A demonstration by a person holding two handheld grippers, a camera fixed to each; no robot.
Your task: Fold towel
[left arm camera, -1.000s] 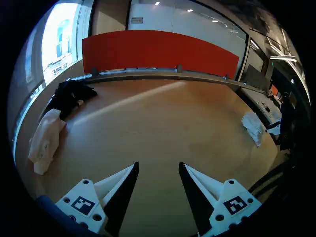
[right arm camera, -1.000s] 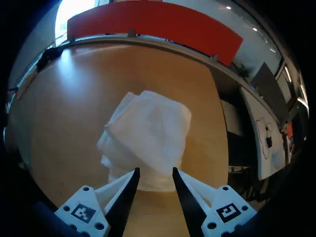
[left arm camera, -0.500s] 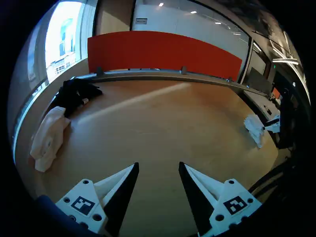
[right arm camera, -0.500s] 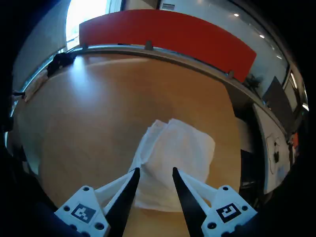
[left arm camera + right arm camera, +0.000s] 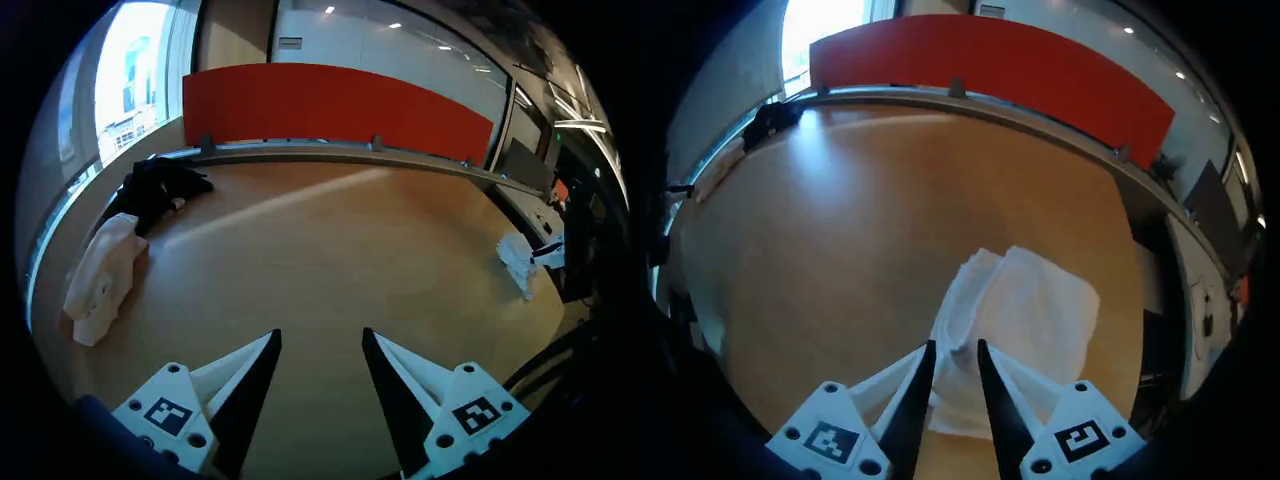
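The right gripper (image 5: 954, 346) pinches a layered edge of the folded white towel (image 5: 1032, 312).

Left hand-held gripper (image 5: 318, 344) spread, right hand-held gripper (image 5: 954, 356) clamped

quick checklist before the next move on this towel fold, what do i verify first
1. Grip: ok. The right claw pinches a raised ridge of the white towel at its near left side.
2. Layers caught: cannot tell. The ridge hides how many are between the tips.
3. Towel shape: not ok. The layers are bunched and uneven along the left edge.
4. Free hand: ok. The left claw is open and holds nothing, above the table.
5. Other items: ok. The beige cloth and black cloth lie at the table's far left edge, apart from the towel.
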